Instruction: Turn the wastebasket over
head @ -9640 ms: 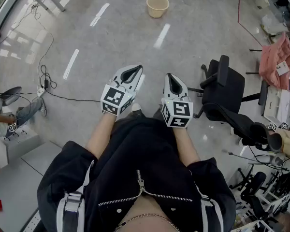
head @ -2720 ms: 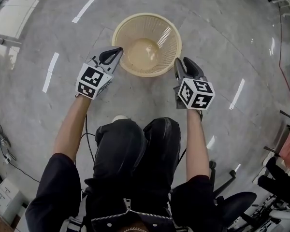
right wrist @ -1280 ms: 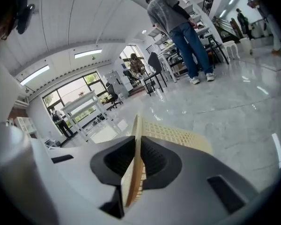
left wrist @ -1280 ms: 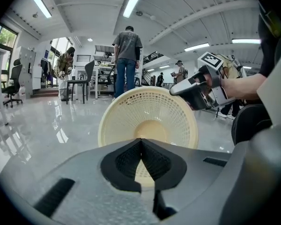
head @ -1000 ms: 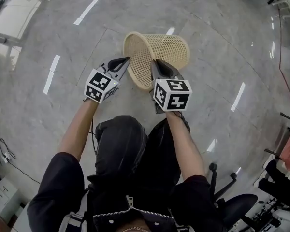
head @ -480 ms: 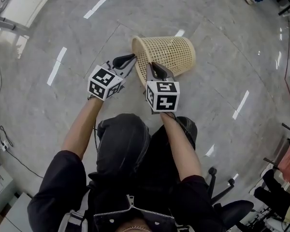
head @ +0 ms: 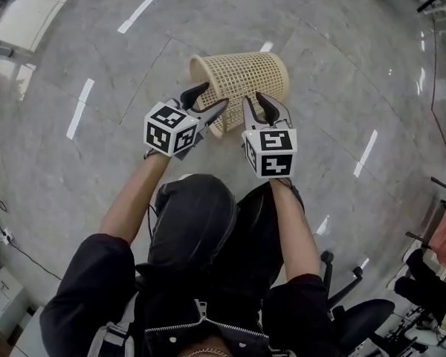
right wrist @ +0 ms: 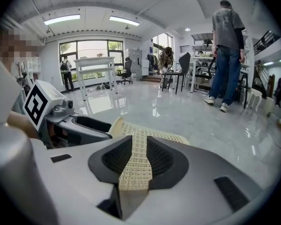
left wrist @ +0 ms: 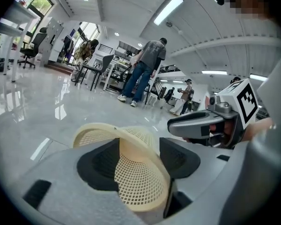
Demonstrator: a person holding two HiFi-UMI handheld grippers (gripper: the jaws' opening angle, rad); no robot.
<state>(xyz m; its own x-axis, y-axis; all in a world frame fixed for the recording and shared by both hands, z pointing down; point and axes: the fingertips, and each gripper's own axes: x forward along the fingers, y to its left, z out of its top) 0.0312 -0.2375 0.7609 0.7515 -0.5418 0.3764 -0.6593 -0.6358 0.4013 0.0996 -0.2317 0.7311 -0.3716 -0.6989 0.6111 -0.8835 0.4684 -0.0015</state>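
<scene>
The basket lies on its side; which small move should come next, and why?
Probably grip the rim afresh: the wastebasket is only half turned, on its side, and the left claw and right claw are both opening with its rim between them, so neither holds it.

From the head we look steeply down on the floor [head: 74, 169], the left gripper [head: 215, 95] and right gripper [head: 256, 103] near us, the basket [head: 245, 73] just beyond. The left gripper view sits low and looks along its opening jaws, very close on the basket rim between them, with the right gripper at its right. The right gripper view looks along its own opening jaws, basket mesh between them and the left gripper at its left. We find basket and both grippers in all three views.
</scene>
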